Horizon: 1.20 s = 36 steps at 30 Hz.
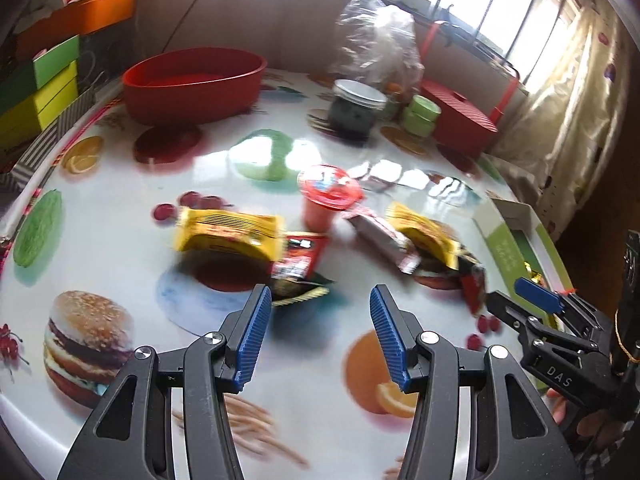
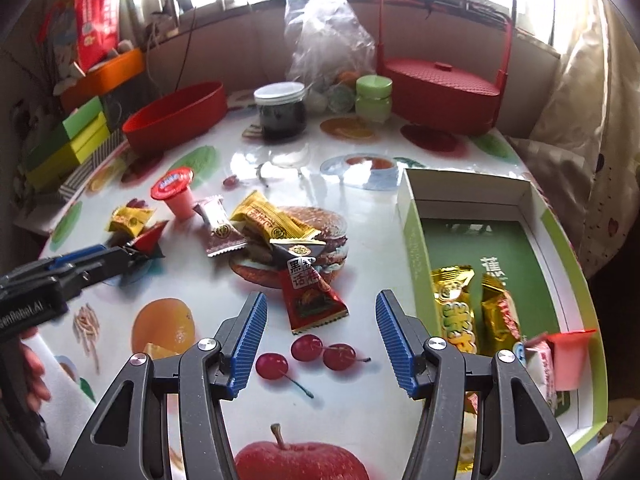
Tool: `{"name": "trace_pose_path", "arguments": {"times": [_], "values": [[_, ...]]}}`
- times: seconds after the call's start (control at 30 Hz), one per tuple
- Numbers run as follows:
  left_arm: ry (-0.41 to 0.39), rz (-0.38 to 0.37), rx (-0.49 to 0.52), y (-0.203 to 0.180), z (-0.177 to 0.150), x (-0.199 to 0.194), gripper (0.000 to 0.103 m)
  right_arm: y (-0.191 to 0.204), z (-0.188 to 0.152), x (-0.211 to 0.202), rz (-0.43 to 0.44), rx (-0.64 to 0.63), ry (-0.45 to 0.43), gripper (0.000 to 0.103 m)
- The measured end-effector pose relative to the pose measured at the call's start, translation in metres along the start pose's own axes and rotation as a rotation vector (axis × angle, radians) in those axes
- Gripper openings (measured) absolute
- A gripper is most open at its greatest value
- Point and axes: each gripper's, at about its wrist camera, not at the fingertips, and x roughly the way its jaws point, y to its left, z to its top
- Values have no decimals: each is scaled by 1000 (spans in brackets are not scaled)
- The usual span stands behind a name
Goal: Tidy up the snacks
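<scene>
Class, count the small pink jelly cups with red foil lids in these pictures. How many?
2: one jelly cup upright on the table beside the loose snacks, another jelly cup lying sideways in the green box. Others may be hidden.

The table (image 2: 360,380) is white with printed fruits and a burger. Beside the burger print lie yellow packets (image 2: 272,220), a red packet (image 2: 312,300) and a pink cup (image 2: 178,196) with red lid. The box (image 2: 416,248) is green outside and white inside, holding gold packets (image 2: 458,304).
</scene>
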Motion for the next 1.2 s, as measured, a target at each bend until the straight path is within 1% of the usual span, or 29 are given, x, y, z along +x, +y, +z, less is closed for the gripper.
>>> {"name": "trace_pose_path", "arguments": {"times": [0.17, 0.33, 0.43, 0.63, 0.73, 0.8, 0.83, 0.97, 1.0, 1.1, 1.2], "values": [[4, 5, -21, 19, 6, 5, 53, 2, 4, 13, -2, -2, 24, 57], [5, 26, -39, 36, 12, 13, 53, 5, 6, 24, -14, -21, 46, 57], [9, 47, -47, 42, 16, 18, 53, 5, 7, 30, -23, -23, 57, 57], [-3, 61, -69, 56, 28, 22, 53, 4, 9, 38, -41, -26, 66, 57], [-5, 48, -79, 57, 31, 23, 53, 4, 9, 37, -58, -27, 57, 49], [-1, 32, -65, 54, 31, 23, 53, 4, 10, 36, -63, -29, 49, 37], [5, 24, -57, 51, 31, 24, 53, 4, 10, 36, -51, -27, 50, 33], [22, -7, -37, 39, 27, 25, 53, 7, 9, 36, -46, -28, 45, 30], [31, -7, -30, 36, 26, 26, 53, 7, 9, 35, -44, -25, 42, 27], [44, -3, 5, 25, 23, 29, 53, 6, 9, 33, -42, -16, 35, 24], [55, -8, 12, 21, 20, 33, 53, 6, 8, 31, -41, -8, 27, 24]]}}
